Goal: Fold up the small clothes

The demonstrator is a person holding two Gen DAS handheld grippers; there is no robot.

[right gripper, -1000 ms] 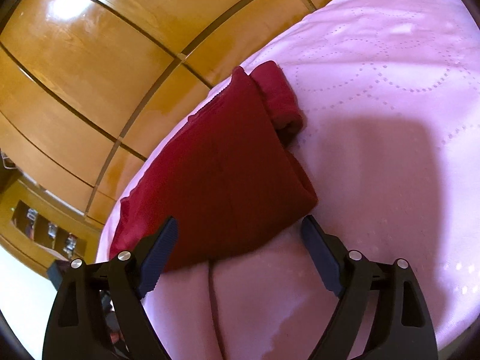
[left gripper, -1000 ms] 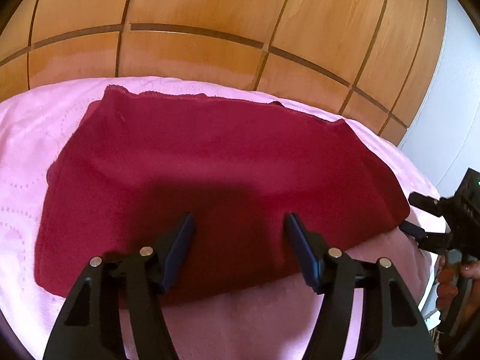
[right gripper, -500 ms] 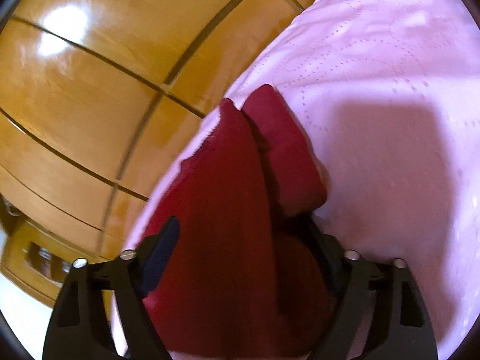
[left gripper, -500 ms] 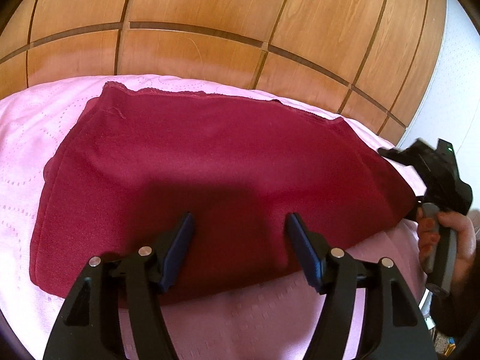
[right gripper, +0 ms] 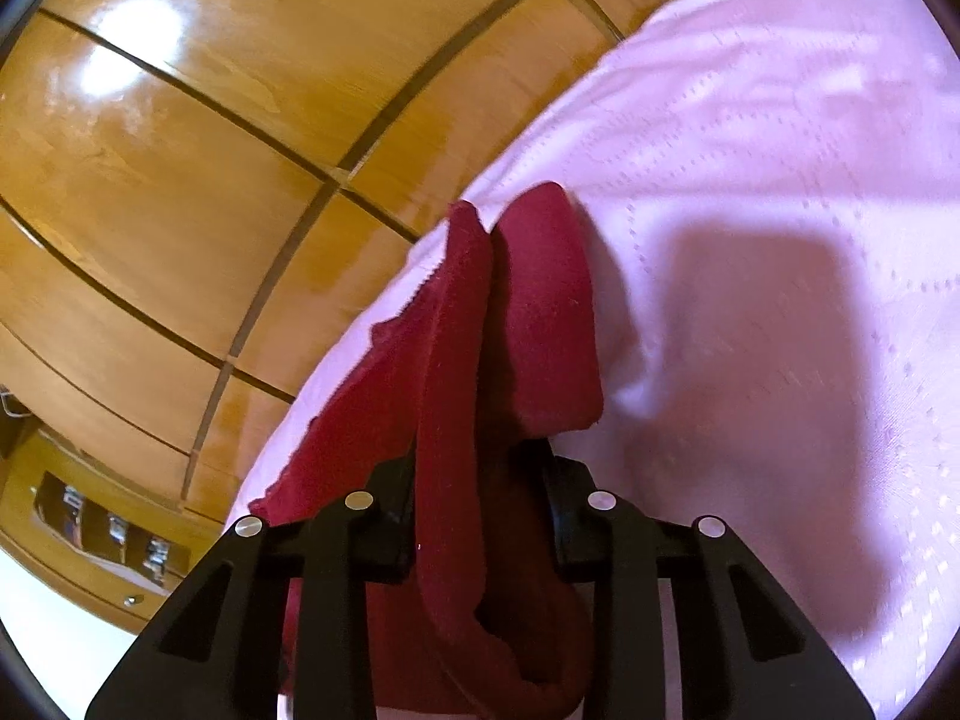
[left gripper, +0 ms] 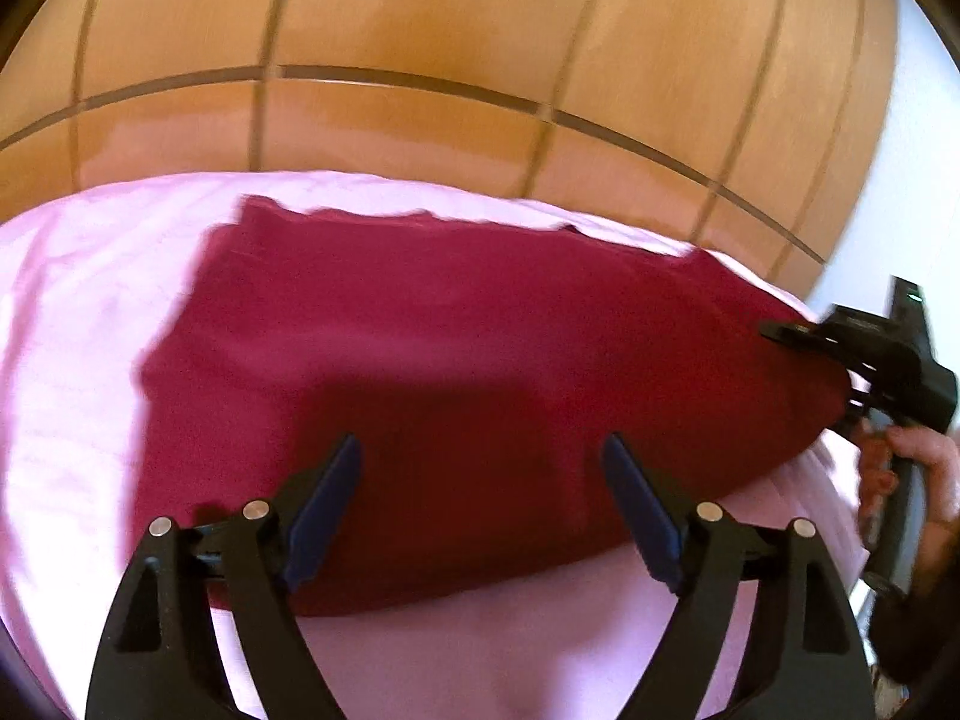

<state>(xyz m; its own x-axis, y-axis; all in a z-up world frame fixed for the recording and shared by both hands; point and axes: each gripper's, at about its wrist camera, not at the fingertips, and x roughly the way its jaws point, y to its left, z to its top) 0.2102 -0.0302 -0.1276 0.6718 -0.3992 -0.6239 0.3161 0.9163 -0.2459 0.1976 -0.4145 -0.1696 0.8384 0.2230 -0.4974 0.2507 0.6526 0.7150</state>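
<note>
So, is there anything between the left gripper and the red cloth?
Nothing visible. The left gripper is open just over the near edge of the red cloth, with only bare cloth between its fingers. The right gripper is shut on the cloth's end, off to the side.

Deep red garment (left gripper: 480, 372) on the pale pink dotted-pattern sheet (right gripper: 780, 180), glossy orange-brown wood panels (left gripper: 450, 30) behind that sheet.
</note>
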